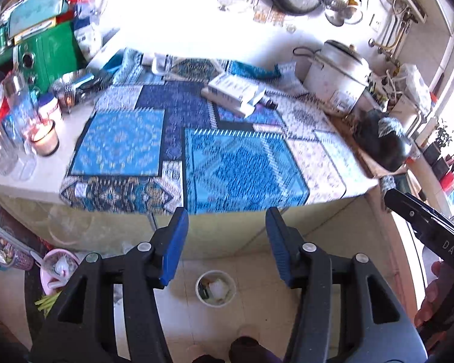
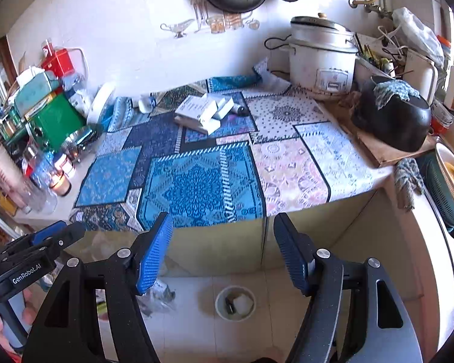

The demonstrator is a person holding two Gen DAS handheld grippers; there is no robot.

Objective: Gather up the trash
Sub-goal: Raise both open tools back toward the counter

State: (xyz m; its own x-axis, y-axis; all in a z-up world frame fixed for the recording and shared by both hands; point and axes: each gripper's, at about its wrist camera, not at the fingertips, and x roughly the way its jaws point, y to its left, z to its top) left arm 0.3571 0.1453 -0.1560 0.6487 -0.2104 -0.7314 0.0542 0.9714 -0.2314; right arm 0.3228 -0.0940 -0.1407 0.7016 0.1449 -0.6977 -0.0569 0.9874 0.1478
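Both tongs held wide apart and empty: left tongs (image 1: 224, 230) and right tongs (image 2: 222, 239) poised off the front edge of the bench (image 2: 45, 208), above the floor. Nothing gripped in either.

Trash still to collect, judging by the task: a loose heap of white cardboard boxes and paper (image 2: 204, 110) on the blue patchwork-patterned cloth (image 2: 196, 181), toward the back wall, left of the white rice cooker (image 2: 322, 60). A small dark cylinder (image 2: 239, 108) just beside that heap, on the cooker side. Round white bin (image 2: 235, 303) on the floor below the cooker's side of the bench, already with a white wad and a dark scrap inside.

Likely trouble from here:
- Long reach over the cloth toward the heap; cloth easily dragged or rucked by a low pad, boxes shifted with it.
- Stacked, overlapping boxes; a pinch on one corner probably tipping the rest, or sending the cylinder rolling toward the cooker.
- Flat cartons hard to pinch from above; slipping out midway and landing beside the bin rather than in it.
- Cluttered left end, far from the cooker: clear plastic bottles (image 2: 37, 181) and a lit-looking candle jar (image 2: 60, 186), open to a knock from a swinging left elbow.
- Left view blurred, so aim uncertain.
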